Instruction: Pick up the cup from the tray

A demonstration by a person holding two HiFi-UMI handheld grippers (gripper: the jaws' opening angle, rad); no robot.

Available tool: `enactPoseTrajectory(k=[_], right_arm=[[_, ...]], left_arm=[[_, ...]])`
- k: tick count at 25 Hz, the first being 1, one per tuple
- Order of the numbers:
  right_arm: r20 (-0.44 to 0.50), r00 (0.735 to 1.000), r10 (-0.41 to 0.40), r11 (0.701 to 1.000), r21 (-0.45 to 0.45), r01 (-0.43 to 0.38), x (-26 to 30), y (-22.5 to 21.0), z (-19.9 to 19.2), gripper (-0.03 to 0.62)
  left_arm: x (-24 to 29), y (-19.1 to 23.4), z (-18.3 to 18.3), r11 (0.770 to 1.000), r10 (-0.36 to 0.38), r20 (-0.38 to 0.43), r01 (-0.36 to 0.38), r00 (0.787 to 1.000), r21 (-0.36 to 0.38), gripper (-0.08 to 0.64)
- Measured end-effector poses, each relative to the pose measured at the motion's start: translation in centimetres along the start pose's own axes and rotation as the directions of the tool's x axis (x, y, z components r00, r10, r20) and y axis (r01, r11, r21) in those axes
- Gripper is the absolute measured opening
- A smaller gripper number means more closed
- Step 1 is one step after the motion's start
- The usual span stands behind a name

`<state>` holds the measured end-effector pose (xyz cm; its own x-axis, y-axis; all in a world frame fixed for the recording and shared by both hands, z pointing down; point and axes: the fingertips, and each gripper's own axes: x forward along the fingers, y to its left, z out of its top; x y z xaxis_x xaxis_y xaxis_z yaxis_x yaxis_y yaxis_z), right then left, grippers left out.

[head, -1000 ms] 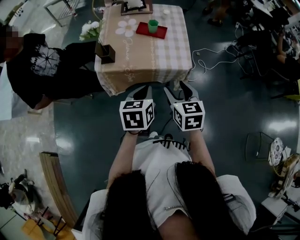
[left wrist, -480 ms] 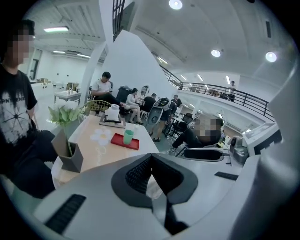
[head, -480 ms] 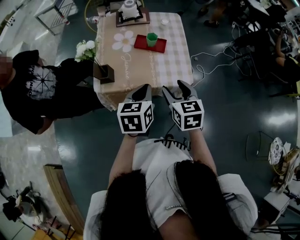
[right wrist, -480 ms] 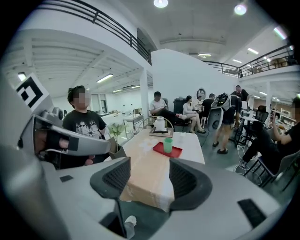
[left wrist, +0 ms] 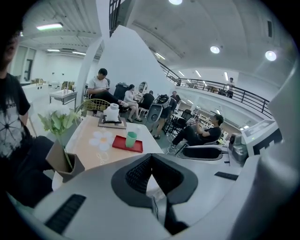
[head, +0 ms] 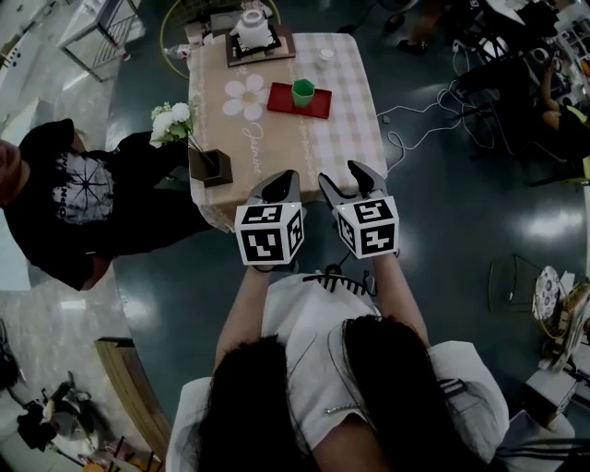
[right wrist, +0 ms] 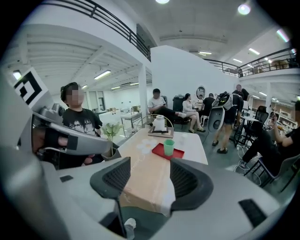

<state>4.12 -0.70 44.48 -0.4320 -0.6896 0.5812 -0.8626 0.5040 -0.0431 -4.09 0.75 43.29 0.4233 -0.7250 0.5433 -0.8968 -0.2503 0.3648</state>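
Observation:
A green cup [head: 302, 92] stands upright on a red tray [head: 317, 106] at the far middle of a checked-cloth table [head: 346, 138]. Both grippers hover side by side over the table's near edge, well short of the tray. My left gripper [head: 280, 181] has its jaws closed together with nothing in them. In the left gripper view the cup [left wrist: 131, 139] and tray [left wrist: 120, 142] lie far beyond the left gripper [left wrist: 151, 157]. My right gripper [head: 343, 177] stands open and empty. Between the right gripper's [right wrist: 150, 169] pads, far ahead, I see the cup [right wrist: 168, 146] on the tray [right wrist: 158, 150].
A dark box vase [head: 209, 166] with white flowers [head: 170, 121] sits at the table's near left corner. A white teapot [head: 251, 22] on a dark tray and a small white dish [head: 324, 53] stand at the far end. A person in black [head: 74, 189] stands left of the table. Cables [head: 419, 101] trail on the floor to the right.
The table has come closer and lower in the head view; both grippers now reach over its near edge. Their jaws look unchanged.

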Motion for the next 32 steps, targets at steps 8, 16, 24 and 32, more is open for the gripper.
enactPoseTrajectory(k=[8, 16, 24, 32], right_arm=[[0.011, 0.999, -0.052, 0.998, 0.032, 0.052, 3.2, 0.0, 1.9, 0.260], [0.016, 0.996, -0.085, 0.996, 0.031, 0.084, 6.1, -0.8, 3.6, 0.319], [0.045, 0.997, -0.070, 0.997, 0.040, 0.068, 9.7, -3.3, 5.8, 0.341], [0.017, 0.999, -0.051, 0.999, 0.016, 0.050, 14.5, -6.4, 8.0, 0.368]], left_arm=[[1.7, 3.4, 2.0, 1.000, -0.001, -0.016, 0.001, 1.000, 0.006, 0.008], [3.7, 6.7, 3.3, 0.999, 0.042, -0.058, -0.042, 0.997, 0.002, 0.008], [6.6, 7.6, 5.6, 0.999, 0.050, -0.038, -0.051, 0.998, -0.005, 0.008], [10.4, 9.2, 8.4, 0.994, 0.102, -0.053, -0.103, 0.993, -0.022, 0.008]])
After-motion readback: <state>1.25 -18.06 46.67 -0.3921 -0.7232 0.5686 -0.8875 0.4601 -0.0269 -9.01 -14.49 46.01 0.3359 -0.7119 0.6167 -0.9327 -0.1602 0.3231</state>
